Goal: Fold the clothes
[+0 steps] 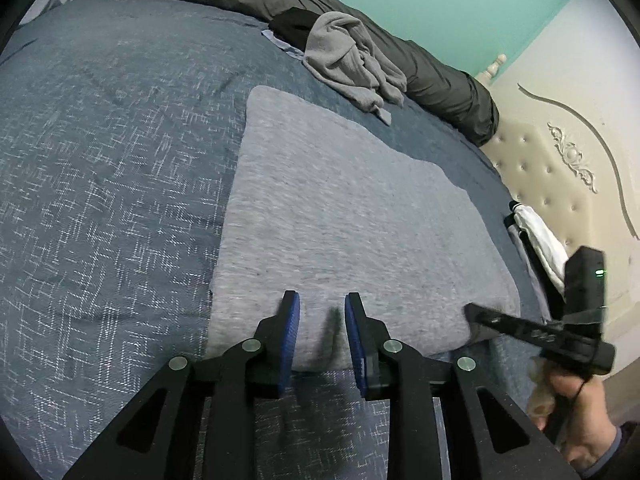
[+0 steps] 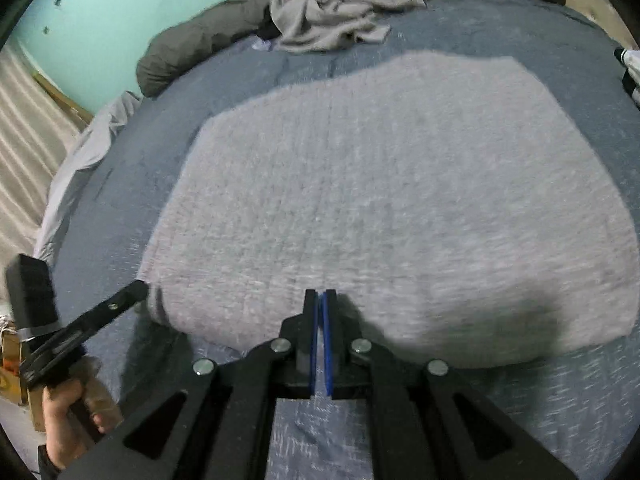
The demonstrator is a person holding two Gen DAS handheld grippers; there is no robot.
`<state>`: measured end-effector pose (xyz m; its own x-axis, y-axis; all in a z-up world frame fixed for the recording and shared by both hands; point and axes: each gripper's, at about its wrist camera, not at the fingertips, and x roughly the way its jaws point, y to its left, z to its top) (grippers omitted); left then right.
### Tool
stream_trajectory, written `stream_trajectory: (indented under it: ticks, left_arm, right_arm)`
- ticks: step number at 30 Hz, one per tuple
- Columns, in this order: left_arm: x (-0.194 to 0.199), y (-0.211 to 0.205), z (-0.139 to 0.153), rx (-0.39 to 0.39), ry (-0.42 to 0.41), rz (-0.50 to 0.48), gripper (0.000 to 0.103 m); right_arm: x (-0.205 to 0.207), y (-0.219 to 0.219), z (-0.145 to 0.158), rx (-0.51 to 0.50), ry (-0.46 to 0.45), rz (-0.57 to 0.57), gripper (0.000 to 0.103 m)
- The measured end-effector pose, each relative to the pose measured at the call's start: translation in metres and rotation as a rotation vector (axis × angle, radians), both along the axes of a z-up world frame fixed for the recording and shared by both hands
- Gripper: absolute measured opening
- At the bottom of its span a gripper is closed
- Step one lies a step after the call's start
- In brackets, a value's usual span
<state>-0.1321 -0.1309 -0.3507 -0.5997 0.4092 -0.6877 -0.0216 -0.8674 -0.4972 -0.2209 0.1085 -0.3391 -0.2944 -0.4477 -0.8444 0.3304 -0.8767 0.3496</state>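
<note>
A light grey garment (image 1: pixel 352 216) lies spread flat on the blue patterned bedspread (image 1: pixel 100 184) of a bed, directly ahead of both grippers, with its near folded edge closest to them.

The left gripper (image 1: pixel 322 312) hovers over that near edge with its blue pads (image 1: pixel 291 336) spread apart; grey cloth shows in the gap between them, and nothing is pinched. Its shadow falls on the fabric just ahead.

The right gripper (image 2: pixel 320 300) sits at the same near edge with its jaws pressed together so only a thin slit shows between the blue pads (image 2: pixel 329 344). Whether any cloth is caught in that slit cannot be told. In the left view its tip (image 1: pixel 476 312) touches or nearly touches the garment's near right corner, held by a hand (image 1: pixel 576 412).

Beyond the garment, farther from both grippers, a crumpled grey piece of clothing (image 1: pixel 352 60) lies in a heap against a dark rolled blanket (image 1: pixel 440 72). To the right of the left gripper stands a cream tufted headboard (image 1: pixel 560 168).
</note>
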Motion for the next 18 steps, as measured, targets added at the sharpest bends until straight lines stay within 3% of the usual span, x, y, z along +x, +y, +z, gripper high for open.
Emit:
stream_trajectory:
  ticks: [5,13,16,18]
  left_arm:
    - [0.001,-0.005,-0.001,0.018,-0.001,0.001,0.026]
    - [0.004,-0.015,0.005,0.032,0.012,0.017,0.026]
    - [0.006,-0.019,0.005,0.040,0.015,0.025,0.026]
    - [0.008,-0.022,0.005,0.044,0.017,0.029,0.027]
  right_arm:
    - [0.010,-0.010,-0.029,0.137,-0.005,0.054,0.001]
    - [0.018,-0.010,-0.034,0.180,0.077,0.036,0.000]
    - [0.011,-0.001,-0.024,0.130,0.028,0.008,0.000]
    - [0.008,0.003,-0.013,0.108,0.058,-0.007,0.000]
